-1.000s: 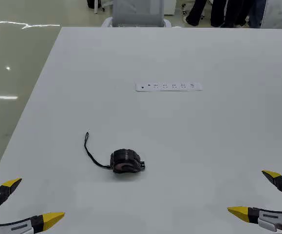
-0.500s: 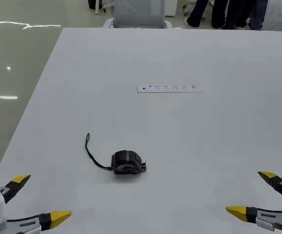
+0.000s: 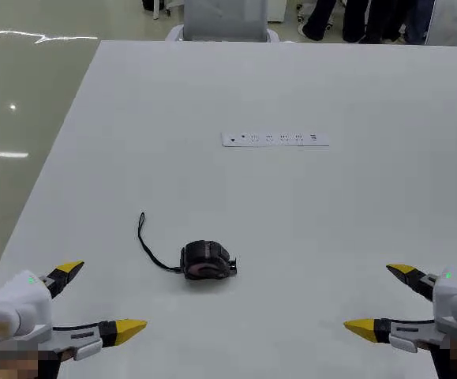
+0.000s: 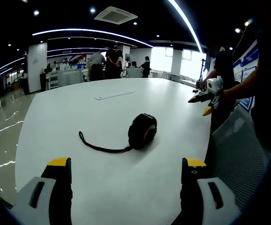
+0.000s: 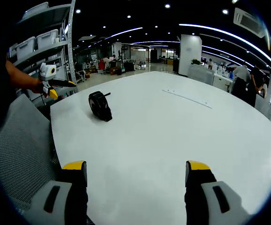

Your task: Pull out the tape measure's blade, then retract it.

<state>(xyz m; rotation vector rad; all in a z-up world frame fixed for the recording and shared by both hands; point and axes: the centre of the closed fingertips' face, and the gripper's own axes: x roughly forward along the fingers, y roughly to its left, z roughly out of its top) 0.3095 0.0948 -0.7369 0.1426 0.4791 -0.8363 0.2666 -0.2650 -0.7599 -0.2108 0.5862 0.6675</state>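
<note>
Tape measure: black, blade housed, lying on the worktop's near half, strap trailing left. Left hand-held gripper, right hand-held gripper: jaws wide, empty, flanking it, both advanced since a second ago. I judge approach begun; blade pull pending.

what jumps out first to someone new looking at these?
The black tape measure near the middle of the white table, its wrist strap trailing off to the left. Then the yellow-tipped left gripper and right gripper, both open, low at the near edge either side of it. A white power strip lies farther back.
</note>
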